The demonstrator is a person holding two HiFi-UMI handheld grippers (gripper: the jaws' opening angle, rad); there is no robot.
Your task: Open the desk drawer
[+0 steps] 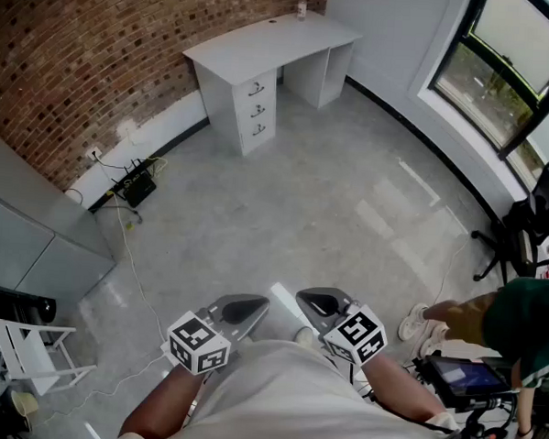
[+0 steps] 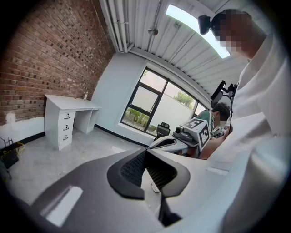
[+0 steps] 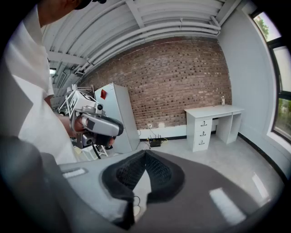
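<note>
A white desk [image 1: 265, 44] stands far off against the brick wall, with a stack of three shut drawers [image 1: 258, 108] at its left end. It also shows small in the left gripper view, desk [image 2: 68, 102], and in the right gripper view, where the drawers [image 3: 203, 132] have dark handles. Both grippers are held close to the person's body, several steps from the desk. My left gripper [image 1: 242, 310] [image 2: 145, 152] is shut on nothing. My right gripper [image 1: 321, 304] [image 3: 145, 154] is shut on nothing too.
A small bottle [image 1: 302, 6] stands on the desk. A grey cabinet [image 1: 35, 238] and a white stool [image 1: 29, 353] are at the left, a power box with cables [image 1: 137, 188] by the wall. Another person [image 1: 517, 318] and an office chair [image 1: 531, 218] are at the right under the window [image 1: 512, 70].
</note>
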